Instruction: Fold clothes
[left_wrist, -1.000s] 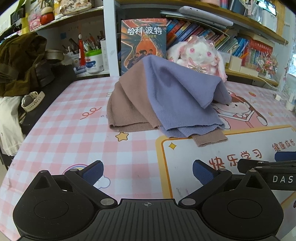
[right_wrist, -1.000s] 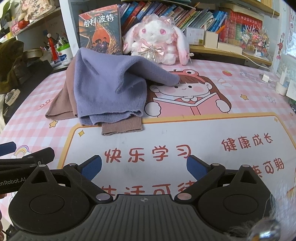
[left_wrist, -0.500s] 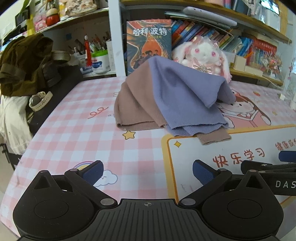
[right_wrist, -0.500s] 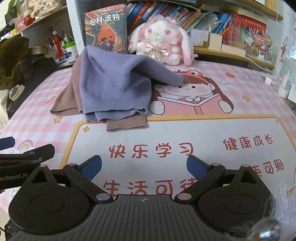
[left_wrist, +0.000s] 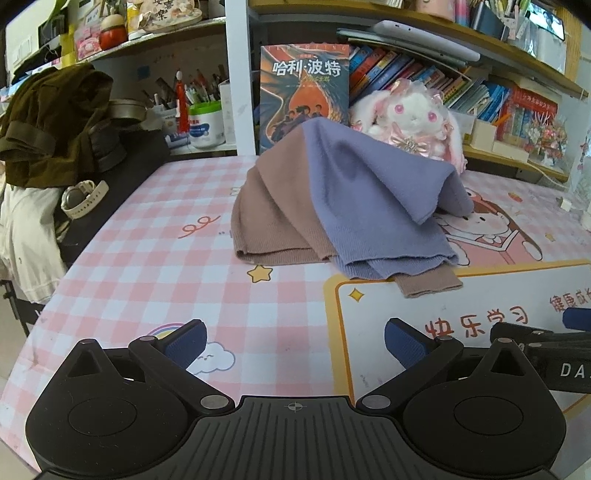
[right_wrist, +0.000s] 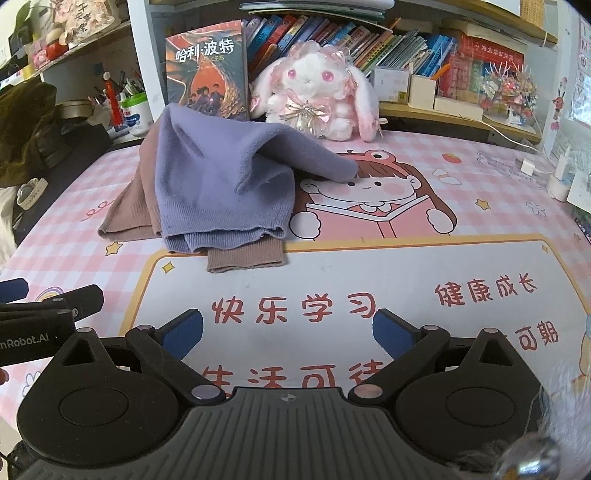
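A purple knit garment (left_wrist: 369, 206) (right_wrist: 221, 192) lies heaped over a brown knit garment (left_wrist: 273, 218) (right_wrist: 136, 206) at the back of the pink checked table mat (left_wrist: 155, 266). A brown cuff (right_wrist: 245, 258) sticks out under the purple hem. My left gripper (left_wrist: 293, 341) hangs open near the table's front, well short of the clothes, nothing between its fingers. My right gripper (right_wrist: 288, 330) is open too, over the white printed panel (right_wrist: 406, 280), empty. Each gripper shows at the edge of the other's view.
A pink and white plush rabbit (right_wrist: 314, 96) and an upright book (left_wrist: 304, 96) stand right behind the clothes. Shelves of books run along the back. A chair with dark clothes (left_wrist: 48, 125) and a watch (left_wrist: 83, 199) stands left. A charger (right_wrist: 528, 166) lies far right.
Both grippers have drawn back a little from the clothes and shifted slightly left; the heap looks smaller and farther. The garments have not moved. Both stay open.
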